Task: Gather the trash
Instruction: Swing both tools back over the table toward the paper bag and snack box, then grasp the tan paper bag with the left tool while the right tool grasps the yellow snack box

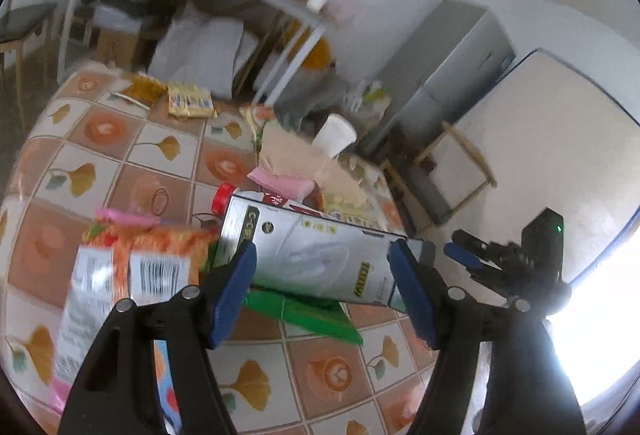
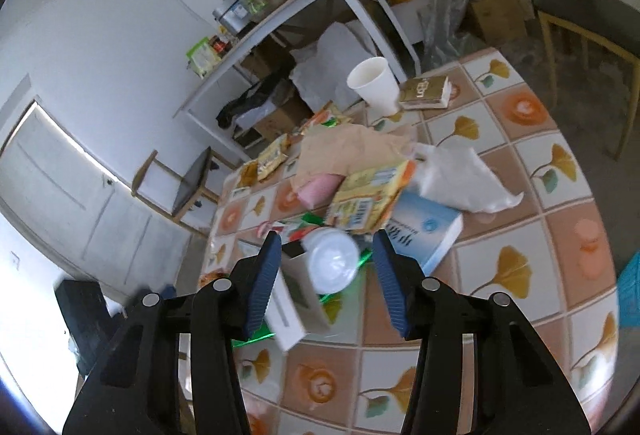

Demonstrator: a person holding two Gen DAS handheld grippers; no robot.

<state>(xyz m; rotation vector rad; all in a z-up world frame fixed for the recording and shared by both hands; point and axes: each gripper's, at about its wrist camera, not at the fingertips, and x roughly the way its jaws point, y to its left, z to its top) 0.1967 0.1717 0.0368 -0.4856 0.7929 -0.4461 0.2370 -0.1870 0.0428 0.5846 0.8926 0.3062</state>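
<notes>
L gripper [image 1: 324, 271] jaws clamp silver box [image 1: 316, 259] above bench [image 1: 320, 367]; R gripper [image 2: 326, 267] jaws apart round white lid [image 2: 332, 265], contact unclear; bench edge near

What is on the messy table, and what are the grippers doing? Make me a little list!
left gripper: shut on silver box
right gripper: open, gripping nothing
table: leaf-pattern tiles, littered
still lying there: paper cup, brown paper, white plastic bag, orange wrapper

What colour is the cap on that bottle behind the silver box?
Red. The bottle cap shows best in the left wrist view, peeking out beside the silver box.
</notes>
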